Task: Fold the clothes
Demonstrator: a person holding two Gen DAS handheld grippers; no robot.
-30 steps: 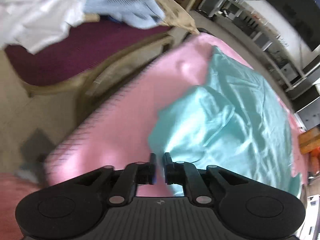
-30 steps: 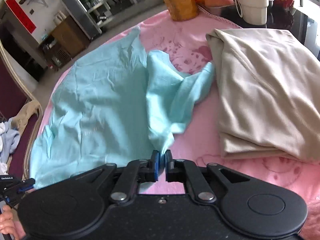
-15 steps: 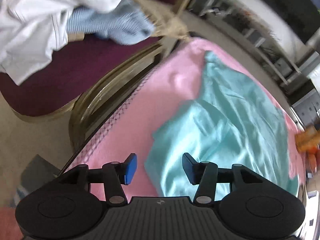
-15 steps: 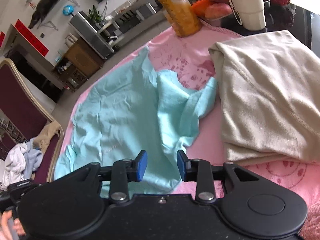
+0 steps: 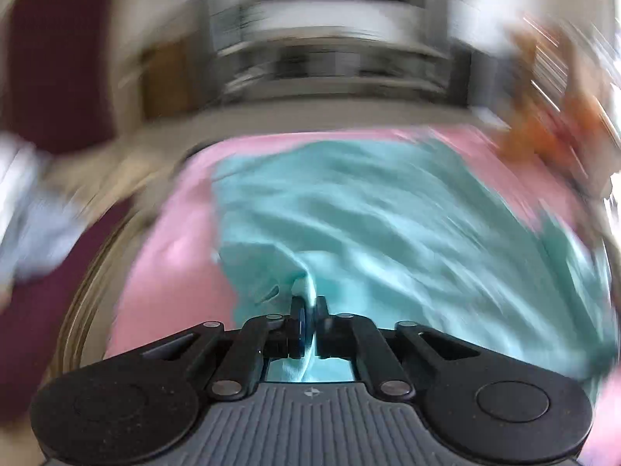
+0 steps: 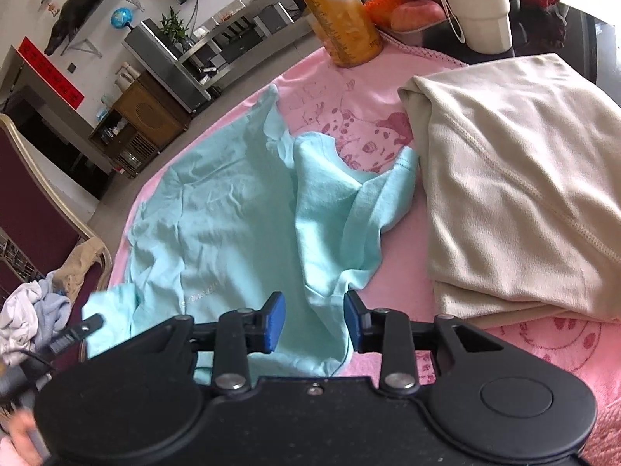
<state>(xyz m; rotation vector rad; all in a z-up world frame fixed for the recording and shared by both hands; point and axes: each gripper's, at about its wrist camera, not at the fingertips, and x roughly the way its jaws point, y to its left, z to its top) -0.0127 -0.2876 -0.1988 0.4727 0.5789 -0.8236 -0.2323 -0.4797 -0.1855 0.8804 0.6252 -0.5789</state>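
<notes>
A mint-green T-shirt (image 6: 233,225) lies crumpled on a pink cloth (image 6: 543,345) over the table. It also shows in the left wrist view (image 5: 388,233), which is blurred by motion. My left gripper (image 5: 309,310) is shut on the shirt's near edge, with fabric pinched between the blue pads. In the right wrist view that gripper (image 6: 77,330) shows at the shirt's lower left corner. My right gripper (image 6: 314,320) is open just above the shirt's near edge, holding nothing.
A folded beige garment (image 6: 516,194) lies to the right of the shirt. An orange jar (image 6: 345,19), a white cup (image 6: 481,4) and fruit (image 6: 411,11) stand at the table's far side. A maroon chair (image 6: 27,213) with heaped clothes (image 6: 31,310) stands left.
My left gripper swung round from the chair side, opened, then shut on the shirt's edge. My right gripper let go of the shirt and opened wide.
</notes>
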